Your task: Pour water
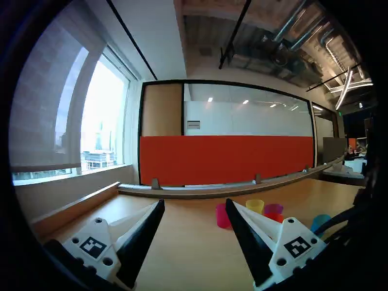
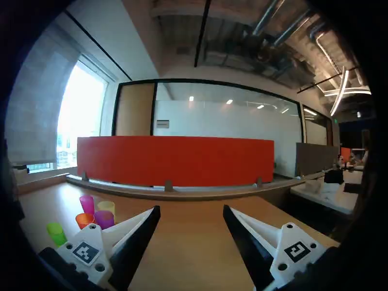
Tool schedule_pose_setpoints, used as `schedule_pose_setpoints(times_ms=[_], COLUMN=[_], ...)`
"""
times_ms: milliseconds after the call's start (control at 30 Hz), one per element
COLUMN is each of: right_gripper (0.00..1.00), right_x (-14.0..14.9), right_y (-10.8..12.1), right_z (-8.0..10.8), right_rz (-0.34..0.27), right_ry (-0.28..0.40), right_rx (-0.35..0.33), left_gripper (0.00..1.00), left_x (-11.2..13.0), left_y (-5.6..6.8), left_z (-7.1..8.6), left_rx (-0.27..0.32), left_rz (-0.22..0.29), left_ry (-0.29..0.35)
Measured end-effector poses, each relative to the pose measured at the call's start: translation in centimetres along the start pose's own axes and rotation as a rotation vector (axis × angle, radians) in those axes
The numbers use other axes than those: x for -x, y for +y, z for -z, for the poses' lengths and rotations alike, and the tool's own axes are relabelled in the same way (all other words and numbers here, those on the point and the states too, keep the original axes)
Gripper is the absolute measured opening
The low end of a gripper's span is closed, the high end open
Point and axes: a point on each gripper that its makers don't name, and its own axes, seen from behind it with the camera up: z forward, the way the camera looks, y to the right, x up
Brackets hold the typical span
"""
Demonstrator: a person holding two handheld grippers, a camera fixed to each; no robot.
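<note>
Plastic cups (image 2: 103,218) clustered upright, wooden table (image 2: 194,245)

Both the left gripper (image 1: 195,204) and right gripper (image 2: 190,209) hover with fingers spread wide.

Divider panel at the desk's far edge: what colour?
Orange-red divider panel; shows best in the right gripper view.
</note>
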Motion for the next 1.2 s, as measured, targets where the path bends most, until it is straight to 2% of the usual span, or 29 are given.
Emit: schedule_pose_setpoints(times_ms=[200,400,900,1200], right_gripper=[1.00,1.00,1.00,1.00], right_x=[-0.7,-1.0,-1.2,-1.2], right_y=[0.5,0.5,-0.7,0.1], right_z=[0.0,0.0,-0.4,-0.2], right_rz=[-0.005,-0.028,-0.017,-0.016], right_ry=[0.003,-0.003,-0.008,-0.009], right_rx=[0.018,0.028,0.016,0.028], left_gripper=[0.92,0.92,0.93,0.92], left_x=[0.7,2.8,5.4,6.4], left_y=[-0.3,-0.1,0.2,0.4], left_z=[0.0,-0.1,-0.4,-0.7], left_rx=[-0.026,-0.034,-0.062,-0.072], left_rz=[0.035,0.061,0.063,0.049], left_ry=[0.020,0.005,0.008,0.002])
